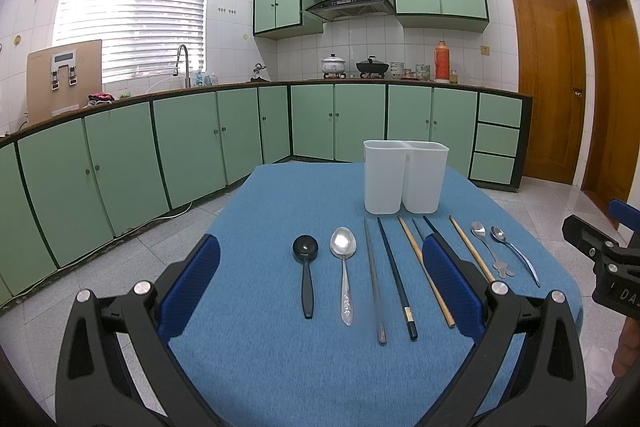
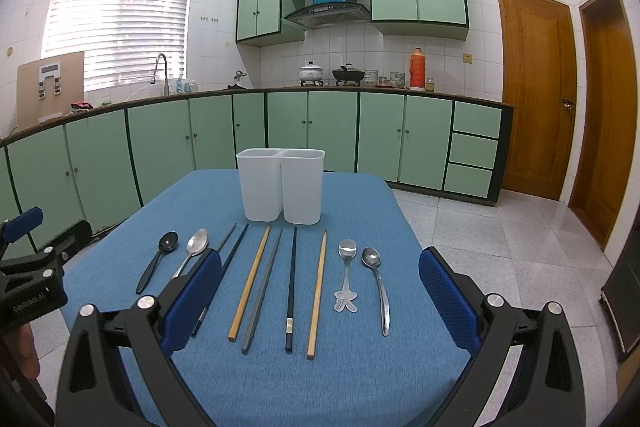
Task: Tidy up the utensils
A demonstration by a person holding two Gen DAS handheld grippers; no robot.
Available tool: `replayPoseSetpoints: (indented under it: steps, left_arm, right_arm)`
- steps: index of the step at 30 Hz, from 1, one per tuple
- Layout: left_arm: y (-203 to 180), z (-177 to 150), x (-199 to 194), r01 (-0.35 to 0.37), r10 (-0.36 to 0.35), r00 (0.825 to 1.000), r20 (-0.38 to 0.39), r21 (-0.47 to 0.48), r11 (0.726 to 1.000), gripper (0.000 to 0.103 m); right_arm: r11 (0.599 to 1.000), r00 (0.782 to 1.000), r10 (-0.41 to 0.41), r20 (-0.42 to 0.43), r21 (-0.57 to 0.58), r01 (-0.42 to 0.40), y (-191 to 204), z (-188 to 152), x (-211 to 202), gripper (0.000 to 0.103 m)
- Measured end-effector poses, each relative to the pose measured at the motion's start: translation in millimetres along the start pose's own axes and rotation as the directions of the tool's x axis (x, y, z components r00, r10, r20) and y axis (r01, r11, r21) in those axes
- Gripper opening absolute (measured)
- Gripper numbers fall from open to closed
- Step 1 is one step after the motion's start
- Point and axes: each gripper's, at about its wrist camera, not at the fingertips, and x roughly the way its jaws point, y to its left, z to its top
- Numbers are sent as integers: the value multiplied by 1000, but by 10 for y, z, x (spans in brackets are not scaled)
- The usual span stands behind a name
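On the blue-clothed table (image 1: 276,367) a row of utensils lies in front of a white two-compartment holder (image 1: 405,177). From the left come a black spoon (image 1: 306,267), a large silver spoon (image 1: 344,267), a grey chopstick (image 1: 374,279), a dark chopstick (image 1: 397,277) and a wooden chopstick (image 1: 426,273). The right wrist view adds a second wooden chopstick (image 2: 317,291), a figure-handled spoon (image 2: 346,275) and a plain spoon (image 2: 378,287) near the holder (image 2: 280,183). My left gripper (image 1: 320,243) and right gripper (image 2: 320,255) hover open above the near edge, holding nothing.
Green cabinets (image 1: 120,167) and a counter run along the back and left walls, and wooden doors (image 1: 552,87) stand at the right. Tiled floor (image 2: 500,247) surrounds the table. The right gripper's body (image 1: 600,251) shows at the left view's right edge.
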Motion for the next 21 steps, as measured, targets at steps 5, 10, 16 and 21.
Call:
replayPoseSetpoints:
  steps: [5,10,16,21]
  left_arm:
    - [2,1,-2,0,0,1000,0,0,1000,98]
    - [5,-2,9,0,0,1000,-1,0,1000,98]
    - [181,13,250,-36,35,998,-60,-17,999,98]
    - [381,13,667,-85,78,982,-172,-33,996,98]
  right_arm:
    - [1000,1000,-2,1,0,2,14,-11,-6,97]
    - [1000,1000,-4,1,-1,4,-4,28,-27,97]
    - [1000,1000,-26,-8,0,26,-56,36,48,97]
    - [998,997,-65,-40,10,66,-139,37,257,97]
